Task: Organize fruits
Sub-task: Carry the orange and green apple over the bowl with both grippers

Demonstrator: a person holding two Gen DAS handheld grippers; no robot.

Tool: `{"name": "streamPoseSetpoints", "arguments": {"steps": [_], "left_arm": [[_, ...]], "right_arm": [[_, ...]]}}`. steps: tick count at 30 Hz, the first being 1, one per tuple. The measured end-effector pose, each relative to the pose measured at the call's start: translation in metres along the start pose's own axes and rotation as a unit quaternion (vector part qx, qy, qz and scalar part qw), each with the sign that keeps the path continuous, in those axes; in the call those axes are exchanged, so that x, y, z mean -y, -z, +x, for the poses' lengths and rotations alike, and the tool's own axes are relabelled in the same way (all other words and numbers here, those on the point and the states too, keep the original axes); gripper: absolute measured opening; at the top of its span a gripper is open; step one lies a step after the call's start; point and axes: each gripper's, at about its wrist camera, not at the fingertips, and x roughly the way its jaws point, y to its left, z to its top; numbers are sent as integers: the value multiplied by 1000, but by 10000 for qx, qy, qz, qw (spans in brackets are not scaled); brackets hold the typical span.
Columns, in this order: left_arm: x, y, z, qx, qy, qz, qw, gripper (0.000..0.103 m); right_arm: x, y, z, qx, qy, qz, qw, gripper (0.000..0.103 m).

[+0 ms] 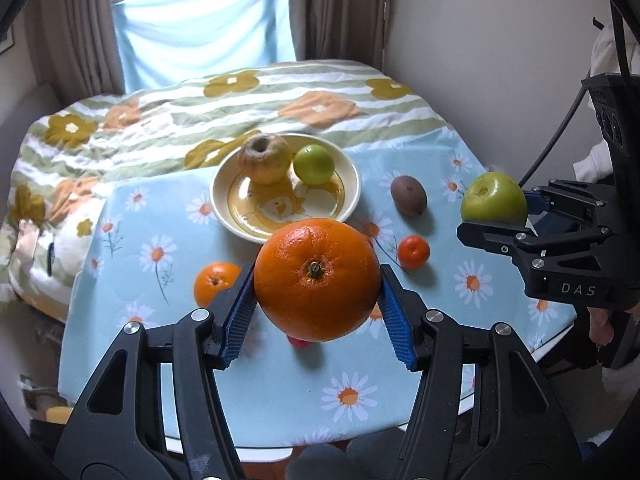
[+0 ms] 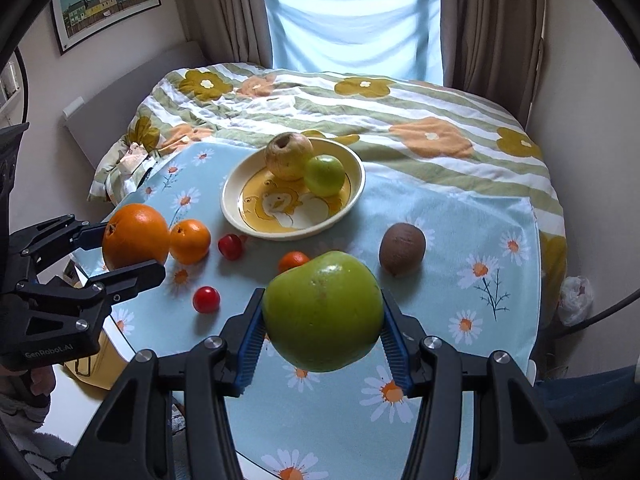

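Holding big orange [image 1: 317, 278] aloft in left gripper [image 1: 318, 312], big green apple [image 2: 323, 310] clamped in right gripper [image 2: 324, 340] | plate [image 2: 240, 192] mid-cloth, open cloth toward right edge | plate: two fruits; loose: two tomatoes, one kiwi [image 2: 402, 249]

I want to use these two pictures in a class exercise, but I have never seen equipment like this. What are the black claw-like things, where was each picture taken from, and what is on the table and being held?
The black claws are hand-held grippers, one in each of a person's hands, each with a wide-angle camera looking along its two fingers. So one picture looks out from the left gripper, the other from the right gripper, and each also shows the other gripper from the side.

The left gripper holds a large orange above the table; the right holds a green apple.

On the daisy tablecloth stands a yellow plate with a yellowish apple and a small green apple. Loose around it: a smaller orange, a kiwi, a mandarin and two small red fruits.
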Motion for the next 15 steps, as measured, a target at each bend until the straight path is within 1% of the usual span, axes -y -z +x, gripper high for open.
{"name": "streamPoseSetpoints", "arguments": {"steps": [3,8,15], "left_arm": [[-12,-14,-1,78,-43,-20,10000,63],[-36,-33,4,161,-2,-1,9999,63],[-70,-57,40,-6,187,103,9998,63]], "right_arm": [[-6,-15,0,68,-11,-41,10000,49],[-15,-39,4,162,32,33,9999,49],[-25,-66,24,124,164,309,9993,49]]}}
